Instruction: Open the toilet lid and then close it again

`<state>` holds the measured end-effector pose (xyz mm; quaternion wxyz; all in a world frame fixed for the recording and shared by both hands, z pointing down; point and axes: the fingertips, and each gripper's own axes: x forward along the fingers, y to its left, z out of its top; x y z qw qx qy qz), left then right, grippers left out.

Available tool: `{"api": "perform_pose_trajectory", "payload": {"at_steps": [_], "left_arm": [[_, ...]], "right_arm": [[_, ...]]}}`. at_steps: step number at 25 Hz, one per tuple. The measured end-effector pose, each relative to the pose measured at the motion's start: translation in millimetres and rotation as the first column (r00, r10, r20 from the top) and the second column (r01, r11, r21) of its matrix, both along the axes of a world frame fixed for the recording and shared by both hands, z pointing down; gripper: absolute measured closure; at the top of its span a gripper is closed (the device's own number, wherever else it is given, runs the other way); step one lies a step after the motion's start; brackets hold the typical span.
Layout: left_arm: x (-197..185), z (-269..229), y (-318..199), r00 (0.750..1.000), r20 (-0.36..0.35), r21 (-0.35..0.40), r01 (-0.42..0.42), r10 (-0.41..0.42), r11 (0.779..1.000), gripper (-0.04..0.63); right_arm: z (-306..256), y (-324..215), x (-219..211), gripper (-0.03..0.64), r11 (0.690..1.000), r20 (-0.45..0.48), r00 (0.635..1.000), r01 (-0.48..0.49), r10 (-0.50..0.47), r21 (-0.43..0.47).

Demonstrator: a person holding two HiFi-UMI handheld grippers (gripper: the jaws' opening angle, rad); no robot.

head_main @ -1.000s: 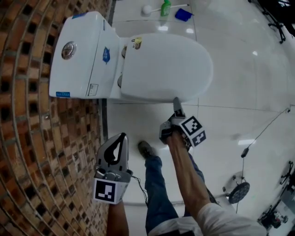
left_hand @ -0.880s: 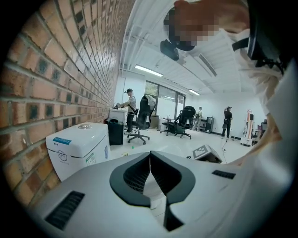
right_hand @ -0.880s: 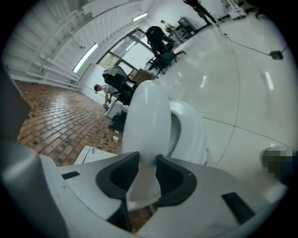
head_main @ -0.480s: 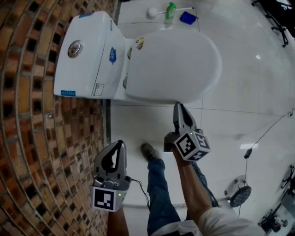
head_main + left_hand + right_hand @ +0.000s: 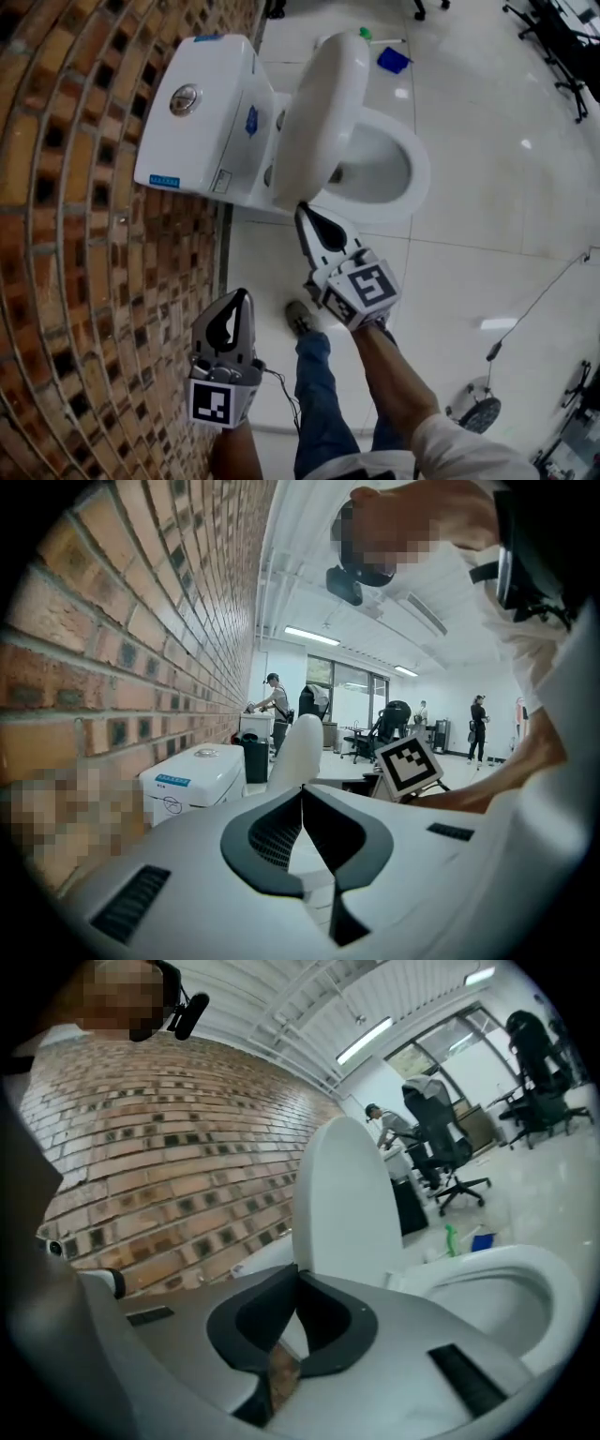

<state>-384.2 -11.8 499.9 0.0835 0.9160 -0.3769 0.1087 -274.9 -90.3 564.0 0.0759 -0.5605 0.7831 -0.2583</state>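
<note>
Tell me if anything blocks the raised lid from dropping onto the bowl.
Nothing visible does. The lid stands raised, the bowl is empty, and the right gripper sits at the lid's near edge, not over the bowl.

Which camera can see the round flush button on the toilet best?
The head view: it looks down on the flush button atop the tank. The left gripper view shows the button small and side-on. The right gripper view doesn't show it.

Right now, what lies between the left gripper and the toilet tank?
Nothing: in the head view only bare floor beside the brick wall separates the left gripper from the toilet tank.
</note>
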Motion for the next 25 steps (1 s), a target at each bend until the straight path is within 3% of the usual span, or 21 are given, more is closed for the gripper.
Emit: {"api": "perform_pose_trajectory", "payload": {"at_steps": [4,9,20,23,25], "left_arm": [[-16,-10,9,0.999,-0.011,0.014,0.043,-0.043,0.999,0.600],[-39,-14,20,0.996,-0.010,0.008,0.087,-0.087,0.996,0.600],[-77,-34,28,0.986,-0.012,0.008,0.165,-0.165,0.986,0.600],[-74,-51,31,0.987,-0.018,0.003,0.157,-0.157,0.988,0.600],[-69,-68,32,0.989,-0.024,-0.003,0.145,-0.145,0.989,0.600]], "right_arm": [[-5,-24,-42,0.630,0.987,0.003,0.987,0.162,-0.162,-0.001],[-2,-48,-84,0.630,0.959,-0.043,0.958,0.281,-0.282,-0.035],[0,-60,-112,0.629,0.924,-0.120,0.918,0.367,-0.379,-0.107],[-41,-41,-110,0.627,0.892,-0.171,0.876,0.448,-0.451,-0.056],[-82,-20,-106,0.627,0.853,-0.225,0.831,0.521,-0.509,-0.006]]}}
